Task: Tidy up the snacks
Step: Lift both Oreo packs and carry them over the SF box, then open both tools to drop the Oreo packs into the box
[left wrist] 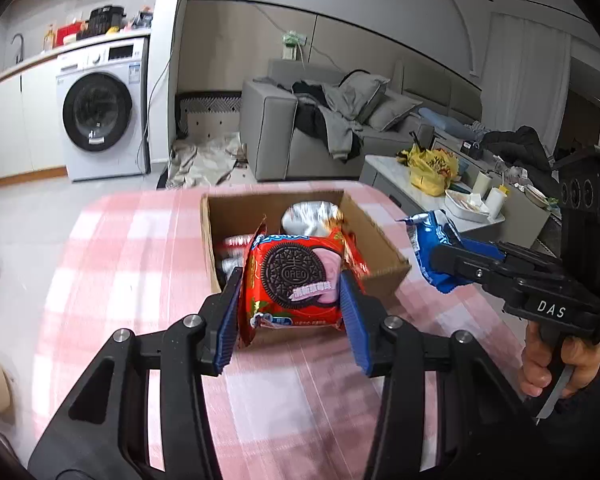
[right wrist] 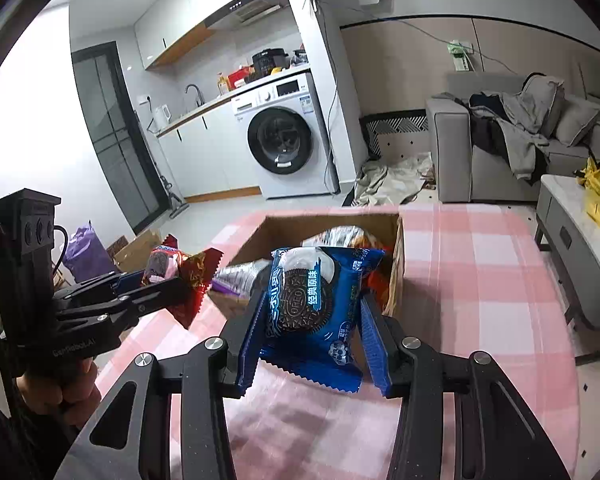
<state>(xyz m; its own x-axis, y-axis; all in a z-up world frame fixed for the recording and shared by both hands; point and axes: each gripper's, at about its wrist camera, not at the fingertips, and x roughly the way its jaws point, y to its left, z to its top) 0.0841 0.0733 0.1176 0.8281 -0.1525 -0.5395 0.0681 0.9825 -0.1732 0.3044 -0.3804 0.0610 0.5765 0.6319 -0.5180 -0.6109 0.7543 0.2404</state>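
Note:
My left gripper (left wrist: pixel 290 312) is shut on a red Oreo packet (left wrist: pixel 296 280), held upright above the pink checked tablecloth (left wrist: pixel 120 272), just in front of the open cardboard box (left wrist: pixel 380 240). My right gripper (right wrist: pixel 310 332) is shut on a blue Oreo packet (right wrist: pixel 316 300), also in the air near the box (right wrist: pixel 396 272). The box holds several snack packets, among them a silver one (left wrist: pixel 312 216). Each wrist view shows the other gripper from the side: the right gripper (left wrist: pixel 440 260) with the blue packet (left wrist: pixel 424 240), and the left gripper (right wrist: pixel 180 280) with the red packet (right wrist: pixel 184 276).
A hand (left wrist: pixel 548 364) grips the right tool's handle; another hand (right wrist: pixel 60 392) holds the left one. Beyond the table stand a washing machine (left wrist: pixel 100 112), a grey sofa with clothes (left wrist: pixel 328 120) and a low table with a yellow bag (left wrist: pixel 432 168).

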